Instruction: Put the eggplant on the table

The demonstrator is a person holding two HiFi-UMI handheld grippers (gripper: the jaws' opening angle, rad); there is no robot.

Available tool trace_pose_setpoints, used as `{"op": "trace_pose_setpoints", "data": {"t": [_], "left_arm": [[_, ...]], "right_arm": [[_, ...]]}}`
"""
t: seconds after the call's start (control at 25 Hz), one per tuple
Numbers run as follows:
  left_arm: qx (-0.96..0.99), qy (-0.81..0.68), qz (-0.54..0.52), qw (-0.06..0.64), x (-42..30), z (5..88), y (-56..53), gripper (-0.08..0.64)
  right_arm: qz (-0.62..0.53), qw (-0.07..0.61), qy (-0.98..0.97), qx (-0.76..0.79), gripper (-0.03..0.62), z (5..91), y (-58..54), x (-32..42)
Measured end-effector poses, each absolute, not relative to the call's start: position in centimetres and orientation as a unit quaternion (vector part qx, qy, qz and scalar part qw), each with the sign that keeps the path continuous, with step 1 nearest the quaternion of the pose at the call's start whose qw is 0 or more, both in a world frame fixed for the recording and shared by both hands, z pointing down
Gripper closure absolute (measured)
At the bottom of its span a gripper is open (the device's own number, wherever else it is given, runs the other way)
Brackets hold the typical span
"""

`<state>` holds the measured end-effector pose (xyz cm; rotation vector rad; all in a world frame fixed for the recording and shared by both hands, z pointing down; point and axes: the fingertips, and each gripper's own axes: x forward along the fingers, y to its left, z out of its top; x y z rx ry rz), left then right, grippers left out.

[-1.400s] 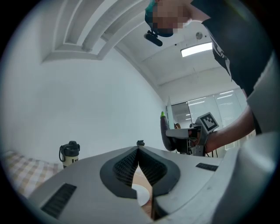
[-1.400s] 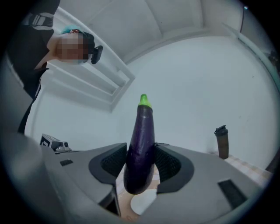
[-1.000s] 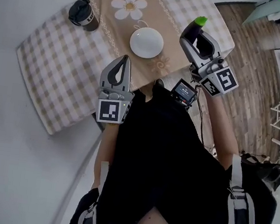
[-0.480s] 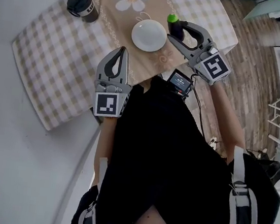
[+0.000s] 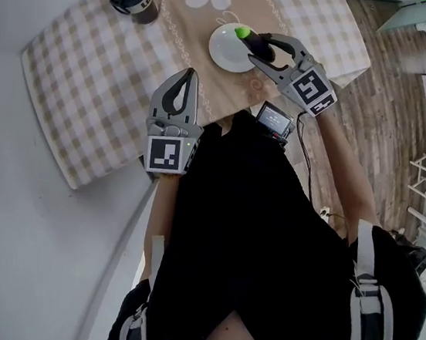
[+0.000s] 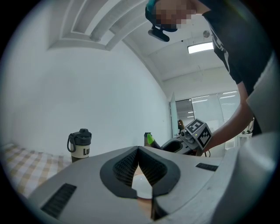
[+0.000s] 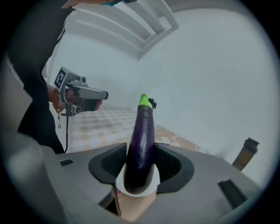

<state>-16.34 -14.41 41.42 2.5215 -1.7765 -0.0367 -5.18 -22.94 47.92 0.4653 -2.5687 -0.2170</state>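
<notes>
A: Status of the right hand-held gripper [image 5: 260,47]?
B: I saw it clamped on the eggplant [image 7: 141,144], green tip forward, over the white plate [image 5: 222,51] on the desk [image 5: 91,87].
A: And the left hand-held gripper [image 5: 187,76]?
B: Its jaws were together, with nothing held.

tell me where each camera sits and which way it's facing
Head view: on the person's head, looking steeply down at the table; black torso, left gripper and right gripper show.
Left gripper view: on the left gripper, looking level across the table; its shut fingers and a forearm show.
Right gripper view: on the right gripper, looking along fingers clamped on the eggplant.
Shared: each gripper view sees the other; all show the eggplant.
</notes>
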Motion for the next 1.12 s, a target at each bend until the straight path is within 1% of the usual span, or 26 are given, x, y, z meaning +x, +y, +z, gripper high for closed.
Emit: {"op": "trace_pose_setpoints", "data": {"t": [0.36, 0.48, 1.12], "left_arm": [[0.814, -0.579, -0.014, 0.037, -16.6, 41.7, -14.0, 0.568], [0.813, -0.581, -0.014, 0.035, -16.8, 41.7, -14.0, 0.568], [0.808, -0.588, -0.024, 0.042, -17.7, 41.7, -14.0, 0.568]], "right_arm": [[-0.058, 0.33, -0.931, 0.146, 0.385, 53.2, -23.1, -5.2], [-0.049, 0.345, -0.927, 0.141, 0.385, 54.4, -23.2, -5.2], [-0.013, 0.367, -0.921, 0.133, 0.384, 58.4, -24.6, -6.3]]}}
